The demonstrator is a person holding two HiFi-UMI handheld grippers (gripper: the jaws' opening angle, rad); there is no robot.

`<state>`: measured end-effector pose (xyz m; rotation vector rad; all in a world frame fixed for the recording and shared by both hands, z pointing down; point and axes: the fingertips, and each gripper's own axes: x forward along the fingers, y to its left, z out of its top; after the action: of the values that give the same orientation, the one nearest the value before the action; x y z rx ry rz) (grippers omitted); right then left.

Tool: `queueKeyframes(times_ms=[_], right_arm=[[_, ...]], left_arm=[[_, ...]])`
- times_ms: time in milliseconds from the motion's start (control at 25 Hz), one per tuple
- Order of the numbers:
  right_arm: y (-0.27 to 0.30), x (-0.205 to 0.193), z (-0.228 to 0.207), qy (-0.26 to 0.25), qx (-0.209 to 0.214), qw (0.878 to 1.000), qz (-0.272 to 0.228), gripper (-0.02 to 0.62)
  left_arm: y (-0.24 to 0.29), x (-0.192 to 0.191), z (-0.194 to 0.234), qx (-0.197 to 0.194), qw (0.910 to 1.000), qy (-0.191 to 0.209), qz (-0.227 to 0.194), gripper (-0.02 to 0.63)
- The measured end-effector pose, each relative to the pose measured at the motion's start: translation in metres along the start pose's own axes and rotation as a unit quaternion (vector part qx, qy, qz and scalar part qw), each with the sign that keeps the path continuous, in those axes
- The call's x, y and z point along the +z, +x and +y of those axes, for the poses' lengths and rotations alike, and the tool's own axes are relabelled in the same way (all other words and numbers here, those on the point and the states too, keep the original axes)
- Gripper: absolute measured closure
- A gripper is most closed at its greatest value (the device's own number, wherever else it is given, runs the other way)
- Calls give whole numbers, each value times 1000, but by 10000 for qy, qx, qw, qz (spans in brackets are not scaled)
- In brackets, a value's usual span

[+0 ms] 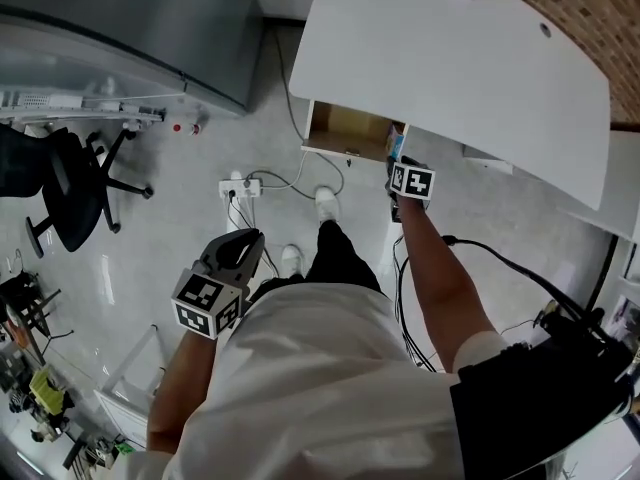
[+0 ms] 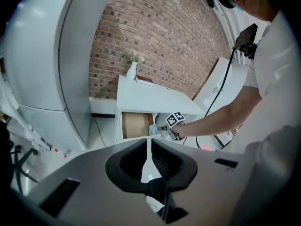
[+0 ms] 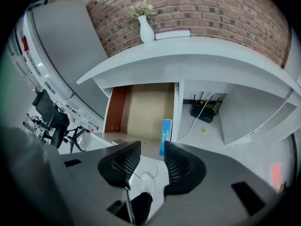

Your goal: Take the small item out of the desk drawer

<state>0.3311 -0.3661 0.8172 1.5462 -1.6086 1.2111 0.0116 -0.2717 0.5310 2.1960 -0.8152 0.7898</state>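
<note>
The drawer (image 1: 345, 130) under the white desk (image 1: 450, 63) stands pulled out. A small blue box (image 3: 166, 135) stands upright against the drawer's right wall and also shows in the head view (image 1: 396, 144). My right gripper (image 3: 151, 146) hangs open just in front of the drawer's front edge. The blue box lies beyond its fingertips, and nothing is between the jaws. In the head view the right gripper (image 1: 411, 181) sits at the drawer's right front corner. My left gripper (image 1: 228, 268) is held low and far from the desk, shut on nothing.
A white vase with flowers (image 3: 146, 28) and a book (image 3: 172, 33) sit on the desk top. A router (image 3: 205, 111) with cables lies under the desk, right of the drawer. A power strip (image 1: 240, 186) and a black office chair (image 1: 70, 183) are on the floor to the left.
</note>
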Motion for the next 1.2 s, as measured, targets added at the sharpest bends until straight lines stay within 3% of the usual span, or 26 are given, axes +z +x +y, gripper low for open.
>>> queueKeyframes(times_ms=[600,800,1200], right_arm=[[72,22,-36,148,-296,9987,398,408],[82,18,-39,142,-372,9983,436,476],[59,16,-24,65,-451,9986,278,492]], left_arm=[[37,18,17,175,9993,-287,135,581],[36,9,23,277,9990,-328,104,581],[1,-13,30,390,9985,-368,-56,580]])
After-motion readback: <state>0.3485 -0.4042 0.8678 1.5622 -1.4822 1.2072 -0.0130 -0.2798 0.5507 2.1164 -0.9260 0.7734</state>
